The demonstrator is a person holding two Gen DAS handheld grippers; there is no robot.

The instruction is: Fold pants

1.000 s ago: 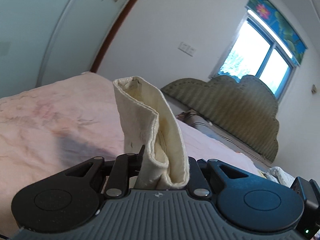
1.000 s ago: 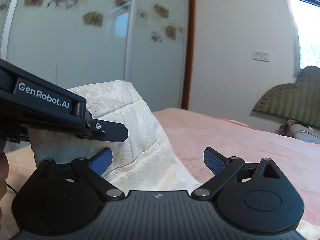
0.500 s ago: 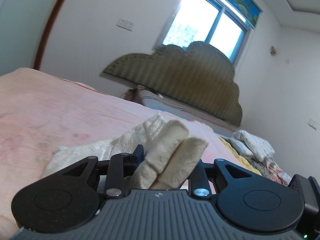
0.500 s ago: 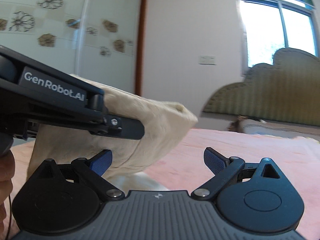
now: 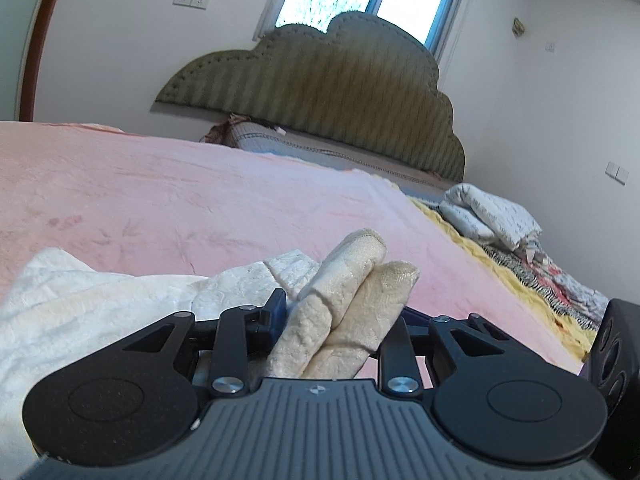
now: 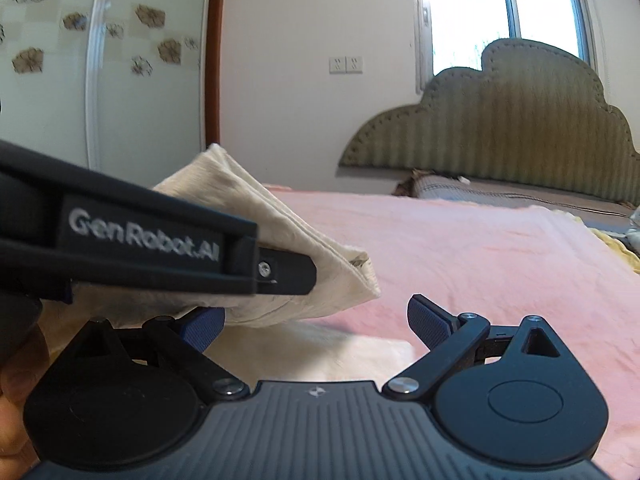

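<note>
Cream textured pants (image 5: 100,304) lie partly on the pink bed. My left gripper (image 5: 340,320) is shut on a folded bunch of the pants (image 5: 352,280), which sticks out forward between its fingers. In the right wrist view the left gripper's black body (image 6: 160,252) crosses from the left, with the held cream fold (image 6: 280,248) lifted above the bed. My right gripper (image 6: 316,320) is open and empty, its blue pads (image 6: 428,320) wide apart, just below and right of that fold. More pants cloth (image 6: 320,356) lies under it.
A pink bedspread (image 5: 200,200) covers the bed. An olive padded headboard (image 5: 320,92) stands against the far wall under a window. A rolled white quilt (image 5: 488,216) and patterned bedding lie at the right edge. A mirrored wardrobe door (image 6: 100,72) stands at the left.
My left gripper has swung right and lowered with the pants fold, which went from upright to lying forward near the bed. My right gripper has turned right with it and stayed open.
</note>
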